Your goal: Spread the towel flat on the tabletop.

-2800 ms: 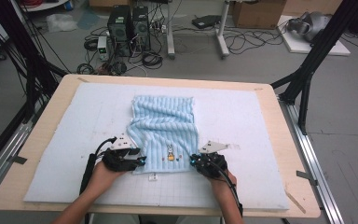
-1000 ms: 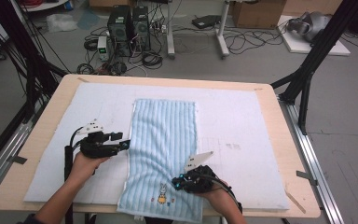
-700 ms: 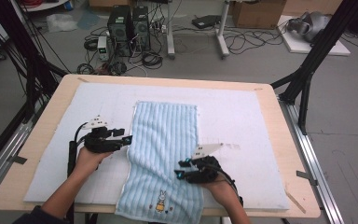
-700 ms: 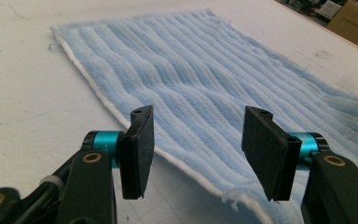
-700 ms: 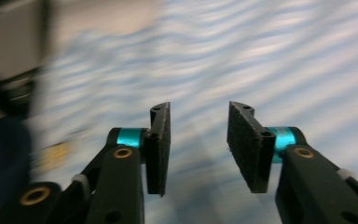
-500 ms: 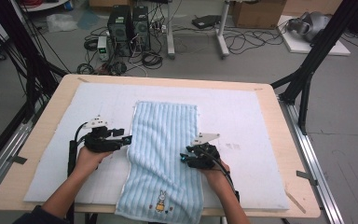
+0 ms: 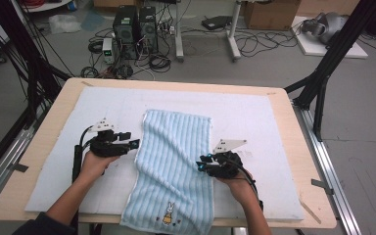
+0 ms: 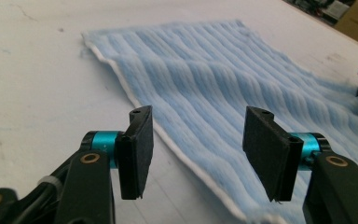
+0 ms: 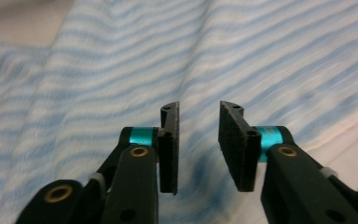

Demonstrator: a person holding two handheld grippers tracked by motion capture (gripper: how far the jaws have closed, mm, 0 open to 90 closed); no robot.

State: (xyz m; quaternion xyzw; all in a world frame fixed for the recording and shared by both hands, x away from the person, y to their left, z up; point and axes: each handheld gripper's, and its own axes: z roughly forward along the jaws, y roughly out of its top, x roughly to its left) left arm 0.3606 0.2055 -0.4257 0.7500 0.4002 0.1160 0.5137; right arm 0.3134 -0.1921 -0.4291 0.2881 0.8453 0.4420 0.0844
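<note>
A light blue striped towel (image 7: 176, 161) with a small rabbit picture (image 7: 167, 214) lies spread flat down the middle of the white mat, its near end hanging over the table's front edge. My left gripper (image 7: 131, 143) sits at the towel's left edge, open, with nothing between its pads; in the left gripper view the towel (image 8: 242, 93) and its white hem run between the wide jaws (image 8: 196, 149). My right gripper (image 7: 201, 165) rests at the towel's right edge, open, its jaws a narrow gap apart over the striped cloth (image 9: 121, 70) in the right gripper view (image 9: 198, 140).
A white mat (image 7: 269, 117) covers the wooden table (image 7: 293, 107). Beyond the far edge the floor holds computer towers (image 7: 134, 24), cables and cardboard boxes. Black frame legs (image 7: 323, 73) stand at both sides of the table.
The towel, bunched earlier, has been pulled out flat toward the front edge. The right gripper let go and moved up along the towel's right edge. The left gripper has stayed at the left edge.
</note>
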